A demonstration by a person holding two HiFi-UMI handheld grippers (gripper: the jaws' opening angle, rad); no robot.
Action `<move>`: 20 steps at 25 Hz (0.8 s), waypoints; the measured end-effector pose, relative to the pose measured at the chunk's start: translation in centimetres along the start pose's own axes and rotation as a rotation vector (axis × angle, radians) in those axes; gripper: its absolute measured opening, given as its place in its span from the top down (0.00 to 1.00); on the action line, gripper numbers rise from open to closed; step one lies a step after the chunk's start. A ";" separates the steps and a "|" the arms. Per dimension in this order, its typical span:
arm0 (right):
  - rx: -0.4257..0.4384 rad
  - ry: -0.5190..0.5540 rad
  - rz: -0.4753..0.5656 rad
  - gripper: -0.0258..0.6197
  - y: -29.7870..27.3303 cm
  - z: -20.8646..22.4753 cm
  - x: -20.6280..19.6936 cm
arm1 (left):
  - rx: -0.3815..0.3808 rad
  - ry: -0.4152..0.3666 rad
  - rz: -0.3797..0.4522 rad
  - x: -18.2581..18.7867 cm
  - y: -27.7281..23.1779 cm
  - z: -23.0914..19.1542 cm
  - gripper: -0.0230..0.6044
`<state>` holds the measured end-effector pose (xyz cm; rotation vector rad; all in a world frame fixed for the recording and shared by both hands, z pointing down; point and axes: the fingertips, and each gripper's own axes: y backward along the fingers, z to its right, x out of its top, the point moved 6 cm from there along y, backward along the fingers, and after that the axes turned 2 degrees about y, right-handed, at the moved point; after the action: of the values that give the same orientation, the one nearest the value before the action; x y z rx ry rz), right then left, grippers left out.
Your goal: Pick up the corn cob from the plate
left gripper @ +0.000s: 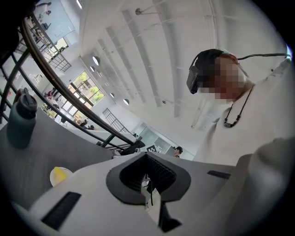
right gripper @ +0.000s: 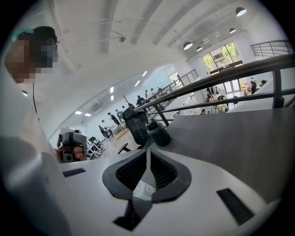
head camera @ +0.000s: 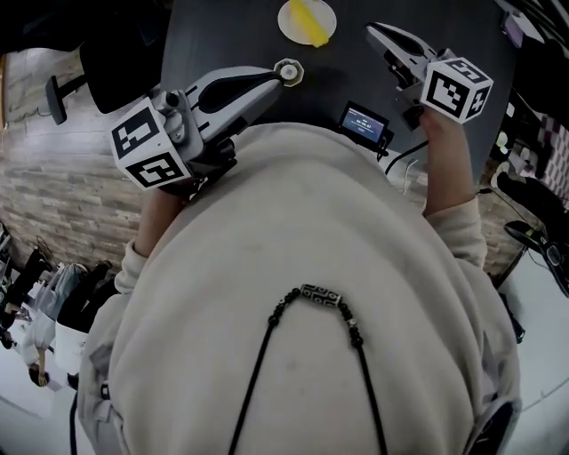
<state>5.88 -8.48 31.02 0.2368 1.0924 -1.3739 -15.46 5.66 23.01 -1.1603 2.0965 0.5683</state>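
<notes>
In a large white hall with a dark railing [right gripper: 239, 73] and round ceiling lamps, one dark grey table [head camera: 231, 35] stood over a pale plank floor [head camera: 53, 178]. A person in a cream sweater [head camera: 311, 293] bent over its near edge, holding two grippers above the tabletop.

The left gripper [head camera: 289, 71] reached in from the left, roughly level, its jaws pressed together with nothing between them. The right gripper [head camera: 372, 29] came in from the right and dipped a little towards the table; its jaws were likewise closed on nothing.

One dark bottle [left gripper: 20, 120] stood upright on the table, well apart from the plate. One small device with a lit screen [head camera: 363, 120] sat near the person's chest, between the two grippers.

One white plate [head camera: 286, 19] lay at the far side of the table, between the two gripper tips and a little beyond them, touched by neither. On it lay the single yellow corn cob [head camera: 311, 22], flat on its side. In the head view its long axis ran diagonally, from the far left down to the near right. Its near end seemed to reach the plate's rim, though the cob was too small to say which end was thicker.
</notes>
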 end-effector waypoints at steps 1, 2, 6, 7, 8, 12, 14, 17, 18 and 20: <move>-0.003 0.006 -0.025 0.93 -0.8 0.3 -0.2 | 0.014 -0.001 0.011 0.0 0.6 0.3 0.96; -0.008 0.008 -0.046 0.93 -1.5 0.8 -0.5 | 0.028 -0.001 0.022 -0.2 1.0 0.6 0.96; -0.042 -0.001 -0.162 0.81 -3.5 7.7 -2.8 | 0.094 0.030 0.062 -1.8 -1.2 -0.9 0.96; -0.045 -0.004 -0.204 0.79 -4.2 10.0 -3.5 | 0.116 0.045 0.073 -2.2 -2.1 -1.7 0.96; -0.048 -0.006 -0.243 0.75 -5.1 11.8 -4.1 | 0.139 0.057 0.086 -2.5 -2.5 -2.4 0.96; -0.074 0.012 -0.378 0.72 -8.7 15.3 -6.3 | 0.207 0.068 0.144 -2.9 -1.0 -2.9 0.96; -0.081 0.010 -0.455 0.68 -10.1 16.5 -7.9 | 0.237 0.070 0.167 -3.0 0.0 -2.6 0.96; -0.113 -0.013 -0.522 0.64 -11.7 18.7 -9.7 | 0.278 0.076 0.193 -3.2 1.0 -2.3 0.96; -0.127 -0.017 -0.535 0.63 -12.2 19.4 -10.0 | 0.290 0.080 0.200 -3.3 1.3 -2.5 0.96; -0.146 -0.022 -0.559 0.60 -13.1 20.4 -10.6 | 0.312 0.091 0.217 -3.6 1.9 -2.7 0.96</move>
<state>6.29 -19.24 55.23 -0.2089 1.2902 -1.7696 -16.63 6.90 27.61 -0.8023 2.3053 0.2736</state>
